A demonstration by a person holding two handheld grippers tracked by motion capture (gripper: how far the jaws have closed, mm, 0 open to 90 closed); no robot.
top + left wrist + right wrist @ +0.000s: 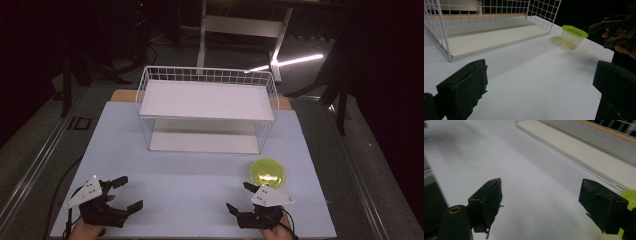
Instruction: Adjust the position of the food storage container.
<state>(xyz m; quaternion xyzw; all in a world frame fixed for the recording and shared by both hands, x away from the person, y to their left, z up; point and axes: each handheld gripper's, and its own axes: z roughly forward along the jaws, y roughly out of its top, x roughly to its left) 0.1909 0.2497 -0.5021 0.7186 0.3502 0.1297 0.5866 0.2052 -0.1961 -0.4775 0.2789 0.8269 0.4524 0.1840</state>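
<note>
1. Left hand-held gripper (123,192), near-left corner of the worktop (190,175): jaws spread wide, nothing between them, nothing touched. Idle; keep it parked there, clear of the middle.
2. Wire rack (207,107), far middle of the worktop, two white shelves, open front toward the person. Both shelves bare.
3. Right hand-held gripper (240,196), near-right edge: jaws also wide open, holding nothing. The right gripper view shows bare worktop between the pads, a sliver of green past the right one.
4. Tub (268,172), small clear container with a lime-green lid, stands on the right part of the worktop, just beyond the right hand-held gripper, in front of the rack's right end. Not touching either.
5. Orientation: upright, lid up, long axis vertical; round, so no facing side.
6. Step in hand, by my reading: reach and grasp the tub with the right. Do it well: swing the jaws toward the tub, straddle the clear wall below the lid rim, centre it, close gently. Thin plastic likely flexes or skids if nudged off-centre.
</note>
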